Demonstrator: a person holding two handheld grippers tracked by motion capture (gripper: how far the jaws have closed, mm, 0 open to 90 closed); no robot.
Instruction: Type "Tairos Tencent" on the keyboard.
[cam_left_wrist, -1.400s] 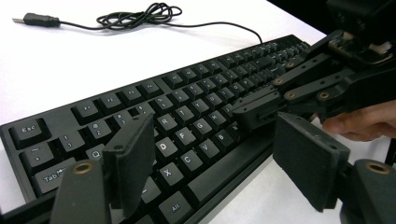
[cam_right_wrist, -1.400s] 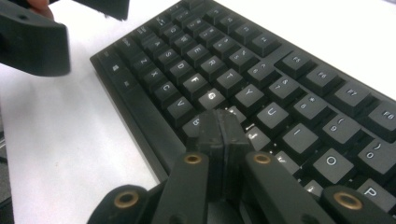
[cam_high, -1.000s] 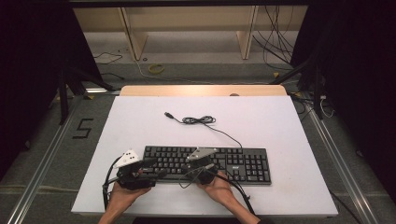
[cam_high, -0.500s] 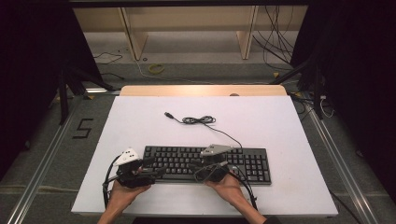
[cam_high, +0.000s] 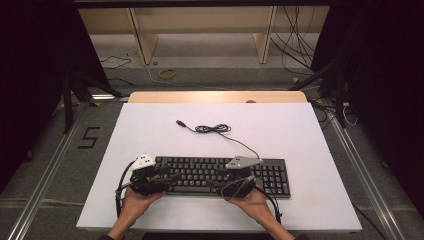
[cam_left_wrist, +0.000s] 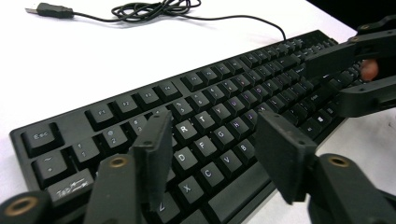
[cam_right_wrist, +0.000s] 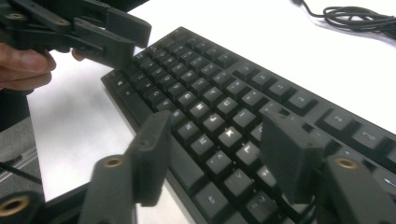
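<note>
Currently, a black keyboard (cam_high: 220, 175) is seen lying flat near the front edge of the white tabletop (cam_high: 300, 130), with its long side set across the person's front. Its cable (cam_high: 220, 131) is trailed away toward the far side, loosely bundled, with the plug (cam_left_wrist: 55, 10) left free on the tabletop; it is kept clear of the work that way.

The left claw (cam_high: 167, 176) is held low over the left part of the keyboard, and its jaws have just been closing, though a clear gap is kept between them. Nothing is gripped: in the left gripper view, letter keys are seen under the gap (cam_left_wrist: 210, 154), untouched by either pad.

The right claw (cam_high: 220, 182) is held over the middle of the keyboard, and its jaws have just been opening. They are parted, with nothing between them but keys below (cam_right_wrist: 215, 154).

Both claws are angled inward from the 2 sides, probably so that the keyboard can be approached at 2 places at once, for pressing keys or for taking hold of its body.
</note>
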